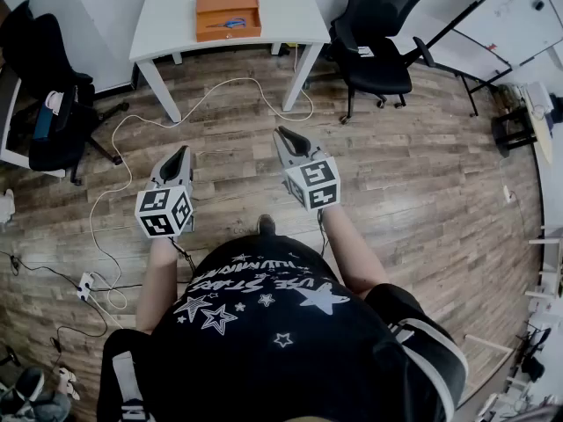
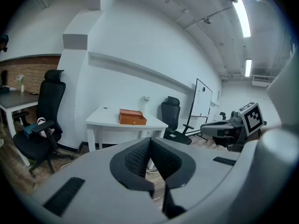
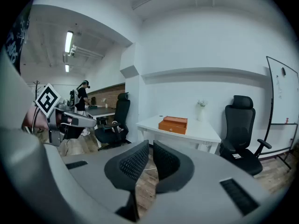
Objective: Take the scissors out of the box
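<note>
An orange box (image 1: 228,13) stands open on a white table (image 1: 290,11) at the far side of the room, with blue-handled scissors (image 1: 230,24) lying inside it. Both grippers hang over the wooden floor, well short of the table. My left gripper (image 1: 182,153) is shut and holds nothing. My right gripper (image 1: 283,134) is also shut and empty. In the left gripper view the box (image 2: 132,117) sits beyond the closed jaws of the left gripper (image 2: 150,141). In the right gripper view the box (image 3: 173,124) lies ahead of the right gripper (image 3: 151,146). The scissors are hidden in both gripper views.
A black office chair (image 1: 378,33) stands right of the table, and another chair (image 1: 53,104) stands to the left. A white cable (image 1: 202,104) loops across the floor between me and the table, ending at a power strip (image 1: 85,284). A whiteboard (image 1: 519,16) is far right.
</note>
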The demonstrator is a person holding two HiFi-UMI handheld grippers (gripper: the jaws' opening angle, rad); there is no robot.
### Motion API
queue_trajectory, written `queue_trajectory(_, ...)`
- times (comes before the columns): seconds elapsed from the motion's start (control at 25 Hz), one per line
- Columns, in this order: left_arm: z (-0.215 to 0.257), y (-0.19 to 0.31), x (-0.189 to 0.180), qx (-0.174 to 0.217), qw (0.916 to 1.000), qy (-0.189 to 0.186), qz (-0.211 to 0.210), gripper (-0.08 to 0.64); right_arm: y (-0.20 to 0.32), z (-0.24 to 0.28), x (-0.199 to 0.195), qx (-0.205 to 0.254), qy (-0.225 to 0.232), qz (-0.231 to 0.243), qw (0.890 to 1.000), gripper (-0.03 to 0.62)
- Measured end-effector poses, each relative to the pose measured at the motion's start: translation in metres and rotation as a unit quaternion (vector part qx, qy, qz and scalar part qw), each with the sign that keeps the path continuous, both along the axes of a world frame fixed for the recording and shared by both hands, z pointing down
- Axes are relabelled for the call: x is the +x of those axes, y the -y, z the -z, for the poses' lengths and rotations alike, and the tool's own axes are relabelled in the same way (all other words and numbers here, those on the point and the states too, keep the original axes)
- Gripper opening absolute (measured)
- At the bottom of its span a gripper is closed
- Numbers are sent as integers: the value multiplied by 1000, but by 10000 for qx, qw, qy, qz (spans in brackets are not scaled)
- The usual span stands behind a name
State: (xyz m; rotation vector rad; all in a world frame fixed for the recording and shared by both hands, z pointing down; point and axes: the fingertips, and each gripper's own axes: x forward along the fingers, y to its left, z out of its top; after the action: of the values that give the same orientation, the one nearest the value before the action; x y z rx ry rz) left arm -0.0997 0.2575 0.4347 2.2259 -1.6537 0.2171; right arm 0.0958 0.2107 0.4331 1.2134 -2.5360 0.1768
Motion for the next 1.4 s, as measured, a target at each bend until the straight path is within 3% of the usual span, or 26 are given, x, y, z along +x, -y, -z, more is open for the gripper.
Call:
queue_trajectory(0.48, 2, -36, -2, 42, 9998, 22, -199, 18, -41, 0, -2, 2, -20, -168, 9999, 60)
queue_trajectory(0.68, -8, -55, -15, -96, 9996, -13, -268, 18, -61, -3, -18, -35, 292, -71, 9995, 57)
queue_trajectory(0.92, -22, -75, -34, -212, 9991, -17, -364, 18, -80, -19, -25, -138, 181, -308, 9993, 57)
queue_trajectory(1.4, -35, -54, -62, -295, 9993, -89, -216, 18, -65, -38, -44, -273, 198, -283, 9990, 57)
